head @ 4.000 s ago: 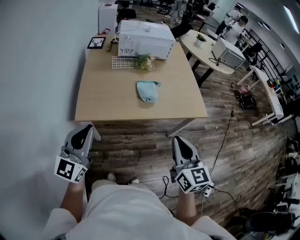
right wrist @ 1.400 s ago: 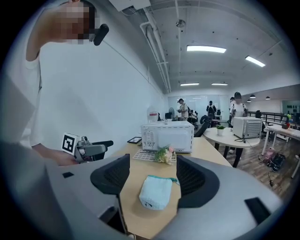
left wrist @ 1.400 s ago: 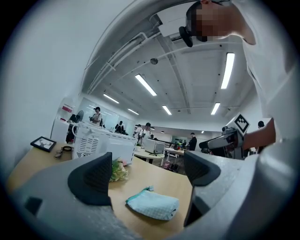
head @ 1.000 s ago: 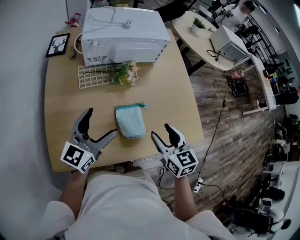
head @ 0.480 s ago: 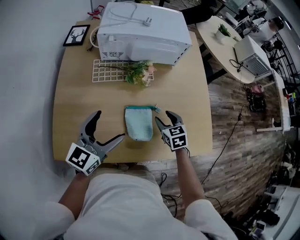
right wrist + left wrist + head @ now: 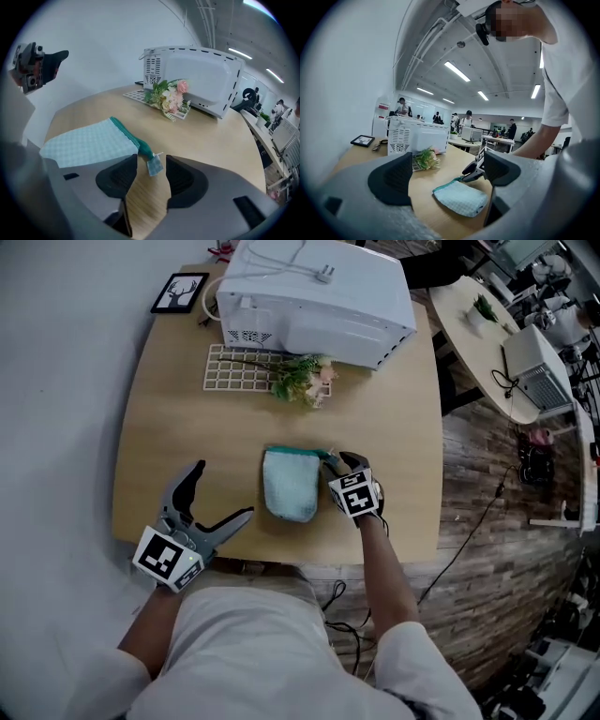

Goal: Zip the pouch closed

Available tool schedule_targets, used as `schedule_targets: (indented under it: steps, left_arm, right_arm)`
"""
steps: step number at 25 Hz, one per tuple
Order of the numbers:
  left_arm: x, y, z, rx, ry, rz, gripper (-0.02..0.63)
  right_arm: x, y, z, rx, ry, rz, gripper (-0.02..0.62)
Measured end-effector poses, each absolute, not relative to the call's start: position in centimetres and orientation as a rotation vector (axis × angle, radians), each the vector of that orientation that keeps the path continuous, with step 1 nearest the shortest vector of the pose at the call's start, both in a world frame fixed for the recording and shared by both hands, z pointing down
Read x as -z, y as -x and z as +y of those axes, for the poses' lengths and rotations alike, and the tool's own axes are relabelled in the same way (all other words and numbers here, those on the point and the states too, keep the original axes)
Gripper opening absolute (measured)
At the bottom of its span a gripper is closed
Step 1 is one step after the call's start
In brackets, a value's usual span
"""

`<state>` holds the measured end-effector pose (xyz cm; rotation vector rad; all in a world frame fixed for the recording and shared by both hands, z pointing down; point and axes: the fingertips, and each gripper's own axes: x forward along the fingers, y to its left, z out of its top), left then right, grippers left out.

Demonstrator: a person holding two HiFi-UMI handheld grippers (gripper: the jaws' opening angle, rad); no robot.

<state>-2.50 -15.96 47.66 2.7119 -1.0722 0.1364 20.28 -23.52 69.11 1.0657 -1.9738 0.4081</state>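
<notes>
Right gripper view: right gripper (image 6: 151, 162) closing round zipper tag (image 6: 154, 165) (untouched).

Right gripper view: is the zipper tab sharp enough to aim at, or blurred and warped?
Right gripper view: tab sharp, evenly lit, no glare; fisheye warps only the picture's edges. Head view: tab too small to make out beside the pouch.

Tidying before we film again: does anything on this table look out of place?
Two things: the flower sprig lies on its side across the white grid rack, and the microwave has its plug lying loose on top. The pouch lies flat; nothing looks spilled.
</notes>
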Motion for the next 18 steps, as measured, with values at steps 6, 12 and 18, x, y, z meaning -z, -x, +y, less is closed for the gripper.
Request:
schedule_targets:
  steps: [6,12,18]
  left_arm:
    - [-47.6,3.0,-15.6,-0.140,-2.683,-1.128,0.472]
    - [-47.2,3.3,-15.6,-0.122,-2.668,-1.159,0.472]
    - [-46.9,2.6,-16.1,-0.101,-2.674,-1.136,0.472]
  right_arm:
    - [-71.2,-20.7,-23.3,-0.414,-0.996,-1.924,0.055]
    - [-69.9,-20.3,-22.5,-0.315,-0.996,-1.955,0.020]
    - [-63.7,-18.6,-22.4,-0.089,-1.016,-2.069,0.018]
